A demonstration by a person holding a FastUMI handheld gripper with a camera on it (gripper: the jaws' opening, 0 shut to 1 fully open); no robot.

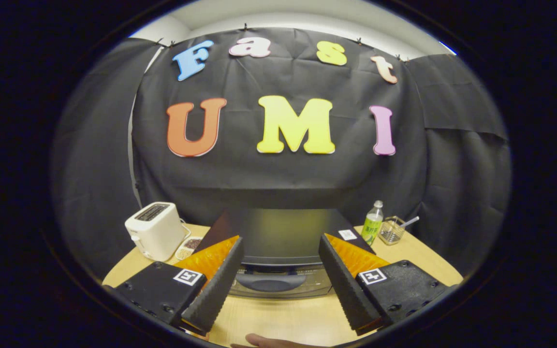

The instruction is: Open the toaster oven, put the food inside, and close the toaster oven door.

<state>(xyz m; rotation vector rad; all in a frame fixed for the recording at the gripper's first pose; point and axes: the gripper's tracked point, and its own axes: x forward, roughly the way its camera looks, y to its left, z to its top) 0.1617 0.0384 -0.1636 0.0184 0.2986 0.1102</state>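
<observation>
Basket (391, 231): held a spoon.
Oven (281, 251): door shut, just beyond my fingers.
Gripper (281, 270): my fingers stood apart, holding nothing.

I'm working in a cloth-walled recording booth set up like a kitchen: 1 wooden bench (278, 319) carries a toaster oven (281, 241), a white toaster (155, 229) and a bottle (372, 223).

Your gripper (281, 275) is held level, its two fingers (215, 285) spread wide apart with nothing between them. Part of your hand (271, 341) shows just below the fingers.
</observation>
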